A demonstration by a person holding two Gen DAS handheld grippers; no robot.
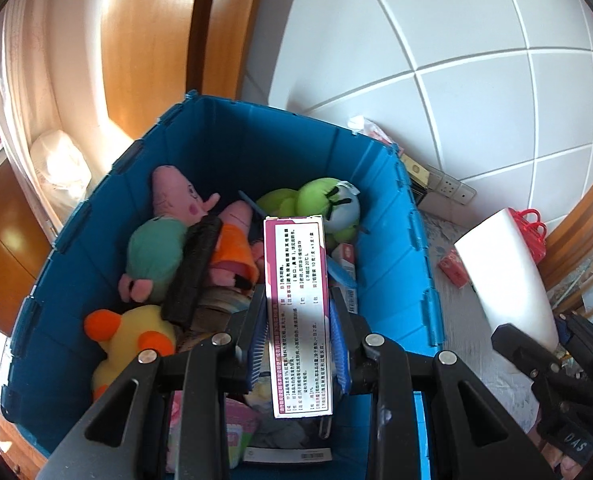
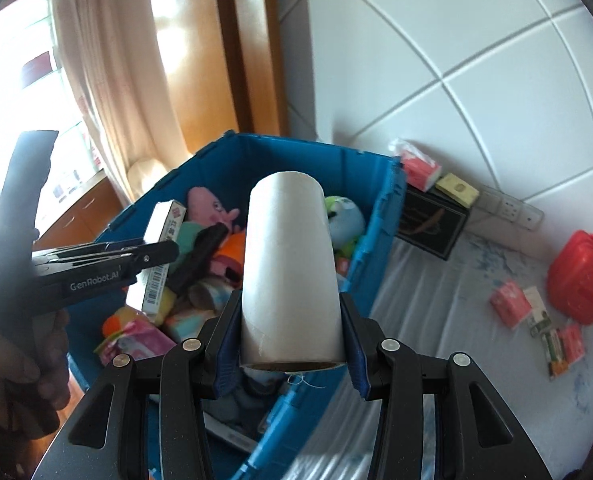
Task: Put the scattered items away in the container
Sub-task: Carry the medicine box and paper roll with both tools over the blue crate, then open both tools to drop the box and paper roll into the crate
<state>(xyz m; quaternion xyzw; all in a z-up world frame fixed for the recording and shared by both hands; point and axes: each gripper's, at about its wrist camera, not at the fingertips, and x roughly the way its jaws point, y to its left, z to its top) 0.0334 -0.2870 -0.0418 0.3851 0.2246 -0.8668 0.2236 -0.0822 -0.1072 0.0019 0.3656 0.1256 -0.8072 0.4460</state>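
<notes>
Blue bin [image 1: 388, 216] holding plush toys [image 1: 164, 236], left jaws pinching box [image 1: 298, 312], right jaws pinching roll [image 2: 292, 272]

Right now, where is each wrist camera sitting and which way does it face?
Left wrist: above the blue bin, looking down past the left gripper clamping a medicine box; the right gripper shows far right.
Right wrist: beside the bin, facing it past the right gripper holding a white roll; the left hand shows.
Shared: bin, plush toys.

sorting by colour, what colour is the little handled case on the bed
Red, the handled case; it shows best in the right wrist view.
</notes>
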